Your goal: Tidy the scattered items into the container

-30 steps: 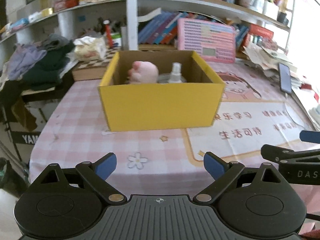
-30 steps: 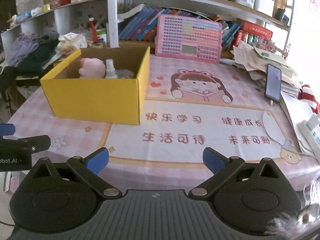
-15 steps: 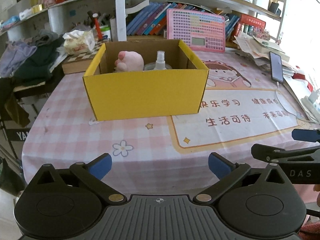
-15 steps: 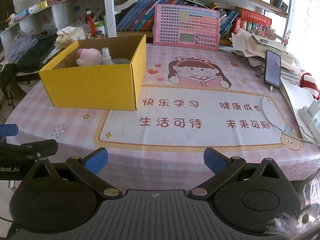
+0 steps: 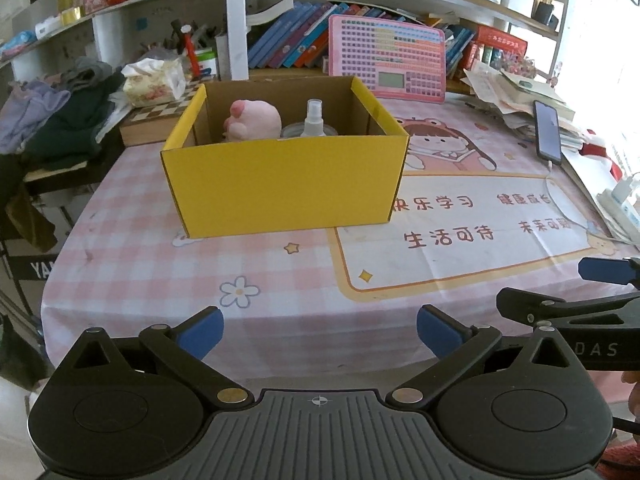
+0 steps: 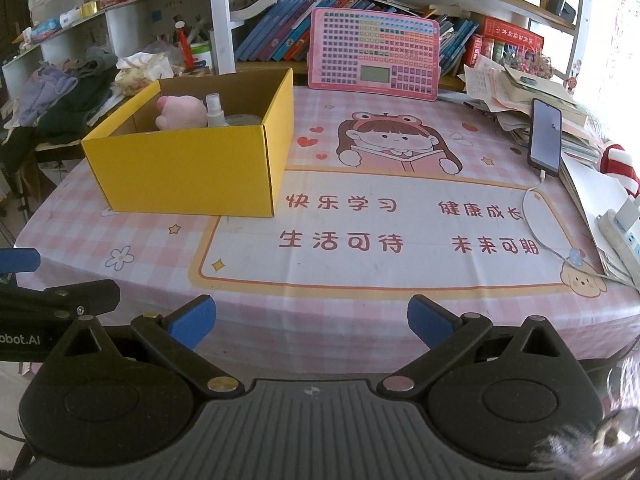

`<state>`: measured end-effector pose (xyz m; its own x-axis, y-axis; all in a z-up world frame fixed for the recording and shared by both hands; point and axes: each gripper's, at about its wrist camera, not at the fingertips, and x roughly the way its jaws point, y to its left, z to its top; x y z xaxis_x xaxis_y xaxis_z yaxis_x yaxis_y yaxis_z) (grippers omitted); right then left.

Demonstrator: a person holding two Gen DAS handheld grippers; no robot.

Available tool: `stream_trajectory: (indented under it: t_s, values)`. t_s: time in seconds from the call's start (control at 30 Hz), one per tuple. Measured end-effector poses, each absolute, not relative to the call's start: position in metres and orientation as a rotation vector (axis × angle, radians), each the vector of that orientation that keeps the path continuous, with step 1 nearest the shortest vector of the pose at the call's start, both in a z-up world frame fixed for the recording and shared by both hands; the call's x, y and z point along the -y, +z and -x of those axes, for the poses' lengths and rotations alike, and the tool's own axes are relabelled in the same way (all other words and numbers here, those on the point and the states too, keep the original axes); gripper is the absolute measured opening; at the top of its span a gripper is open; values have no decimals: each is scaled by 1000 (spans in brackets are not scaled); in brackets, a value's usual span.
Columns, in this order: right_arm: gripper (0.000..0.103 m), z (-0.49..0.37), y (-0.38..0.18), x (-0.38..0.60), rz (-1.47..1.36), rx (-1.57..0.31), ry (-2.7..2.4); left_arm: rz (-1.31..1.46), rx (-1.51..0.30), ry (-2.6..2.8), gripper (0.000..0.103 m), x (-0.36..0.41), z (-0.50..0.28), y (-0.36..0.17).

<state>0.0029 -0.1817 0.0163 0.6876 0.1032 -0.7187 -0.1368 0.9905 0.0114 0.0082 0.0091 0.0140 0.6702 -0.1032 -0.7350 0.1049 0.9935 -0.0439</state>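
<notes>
A yellow cardboard box [image 5: 284, 184] stands on the pink tablecloth; it also shows in the right wrist view [image 6: 188, 172]. Inside it are a pink plush paw [image 5: 252, 120], a clear spray bottle [image 5: 313, 118] and a round grey lid [image 5: 298, 131]. My left gripper [image 5: 320, 330] is open and empty, off the table's near edge in front of the box. My right gripper [image 6: 311, 316] is open and empty, near the front edge to the right of the box.
A pink keyboard toy [image 6: 374, 54] leans against the bookshelf behind. A phone [image 6: 545, 138] on a white cable [image 6: 532, 224], stacked papers [image 6: 516, 96] and a power strip [image 6: 620, 228] crowd the right side. Clothes [image 5: 60, 116] and a tissue pack [image 5: 154, 82] lie at the left.
Both grippers have drawn back from the box toward the table's near edge, so the box looks smaller and farther. Both stay open and empty.
</notes>
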Motion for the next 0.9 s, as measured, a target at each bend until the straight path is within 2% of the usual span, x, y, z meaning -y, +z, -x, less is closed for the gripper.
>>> stream_trajectory:
  t_s: [0.9]
  values:
    - [103, -5, 15, 178, 53, -827, 130, 22, -861, -124, 103, -13, -13, 10]
